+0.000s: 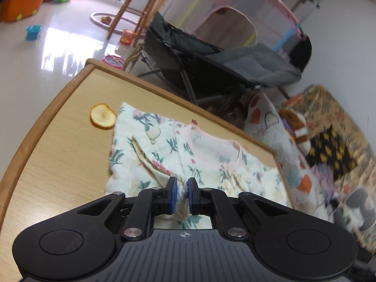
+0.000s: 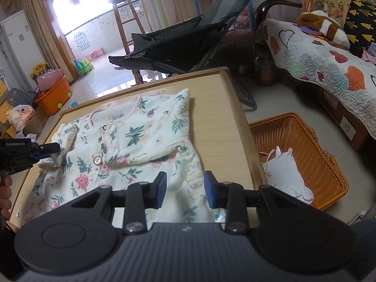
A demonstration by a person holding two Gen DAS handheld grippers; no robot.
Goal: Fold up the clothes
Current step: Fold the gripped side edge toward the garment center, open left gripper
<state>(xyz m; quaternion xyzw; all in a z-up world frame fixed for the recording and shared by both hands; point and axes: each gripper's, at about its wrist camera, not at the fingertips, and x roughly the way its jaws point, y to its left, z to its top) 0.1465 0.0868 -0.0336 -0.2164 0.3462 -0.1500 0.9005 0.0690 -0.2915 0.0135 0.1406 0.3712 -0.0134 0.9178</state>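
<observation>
While a floral garment [image 2: 131,138] lies spread on the wooden tabletop [image 2: 211,89], the left tongs [image 1: 182,193] pinch its sleeve cuff tightly. The right tongs [image 2: 185,189] hover parted over its lower part, gripping nothing.

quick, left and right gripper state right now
left gripper: shut on the sleeve of the floral garment.
right gripper: open above the garment, nothing between its pads.

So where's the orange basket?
In the right wrist view the orange basket sits on the floor, right of the wooden table, below the quilted sofa; white cloth lies inside.
</observation>
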